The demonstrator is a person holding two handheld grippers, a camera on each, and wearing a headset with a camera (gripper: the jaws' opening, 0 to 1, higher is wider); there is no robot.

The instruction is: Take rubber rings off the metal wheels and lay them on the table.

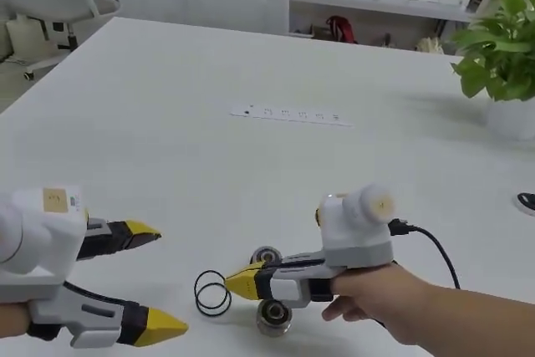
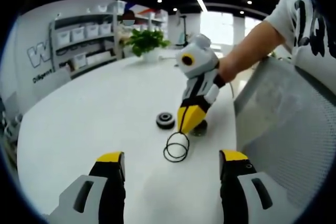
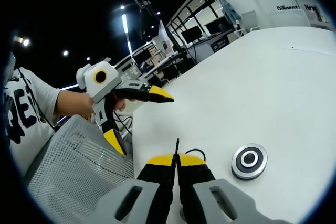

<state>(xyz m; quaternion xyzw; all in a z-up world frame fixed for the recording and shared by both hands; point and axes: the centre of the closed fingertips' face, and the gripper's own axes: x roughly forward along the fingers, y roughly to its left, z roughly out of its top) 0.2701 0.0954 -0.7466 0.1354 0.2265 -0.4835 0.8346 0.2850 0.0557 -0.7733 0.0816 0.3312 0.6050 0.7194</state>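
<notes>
Two thin black rubber rings (image 1: 212, 292) lie overlapping on the white table (image 1: 251, 165). My right gripper (image 1: 240, 282) is shut at their edge, and a thin black ring strand (image 3: 177, 146) sticks up between its closed jaws. One metal wheel (image 1: 266, 256) sits just behind that gripper and another (image 1: 274, 315) just in front of it. The right gripper view has a wheel (image 3: 250, 161) beside the jaws. My left gripper (image 1: 167, 277) hovers open to the left, empty, facing the rings (image 2: 177, 148) and the right gripper (image 2: 188, 121).
A flush power strip (image 1: 288, 114) runs across the table's middle. A potted plant (image 1: 501, 48) stands at the far right, with a small black object (image 1: 527, 201) at the right edge. A black cable (image 1: 430, 244) trails from the right gripper. Chairs stand beyond the far edge.
</notes>
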